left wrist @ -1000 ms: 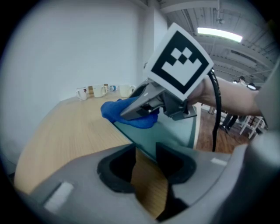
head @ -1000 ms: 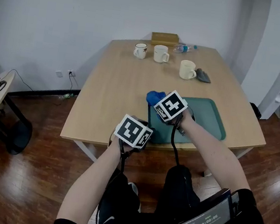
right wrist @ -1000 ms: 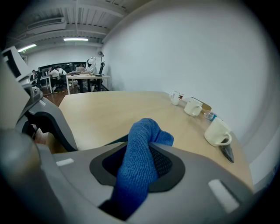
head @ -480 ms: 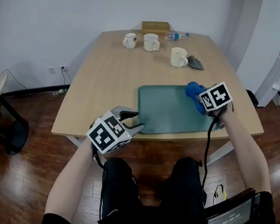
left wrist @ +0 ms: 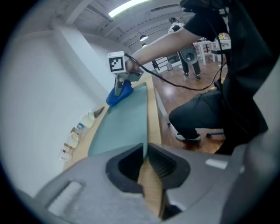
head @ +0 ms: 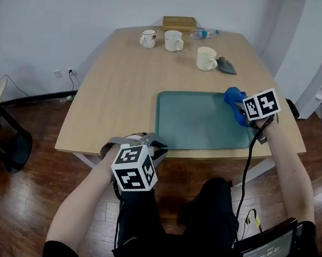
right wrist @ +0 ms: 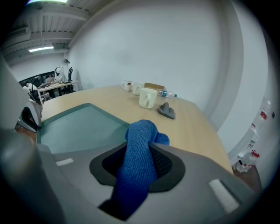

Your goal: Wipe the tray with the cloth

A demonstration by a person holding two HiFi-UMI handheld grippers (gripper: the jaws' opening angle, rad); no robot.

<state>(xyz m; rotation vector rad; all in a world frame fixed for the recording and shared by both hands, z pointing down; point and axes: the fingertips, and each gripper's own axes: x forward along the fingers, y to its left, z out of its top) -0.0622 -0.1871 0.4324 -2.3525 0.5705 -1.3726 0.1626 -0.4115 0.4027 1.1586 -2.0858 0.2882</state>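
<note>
Head view: the teal tray lies on the counter close to its near edge, with its long axis running left to right across the person. The right tool is at the tray's far right corner with the blue cloth bunched at its tip, so all the bare tray surface lies to the left of the cloth and towards the person. A wiping stroke would likely run that way. The left tool is at the tray's near left corner.

Left gripper view: the left tool has just been closing its jaws. Only a thin slit is left, and the corner rim of the tray sits in it, apparently pinched to steady the tray. Along the tray's length, the cloth rests on the far end under the right tool.

Right gripper view: the right tool pinches the cloth, a thick knitted wad standing up between the jaws. The tray stretches away to the left. It is smooth and matte with rounded corners and a low raised rim, and nothing lies in it. A mug stands well beyond
</note>
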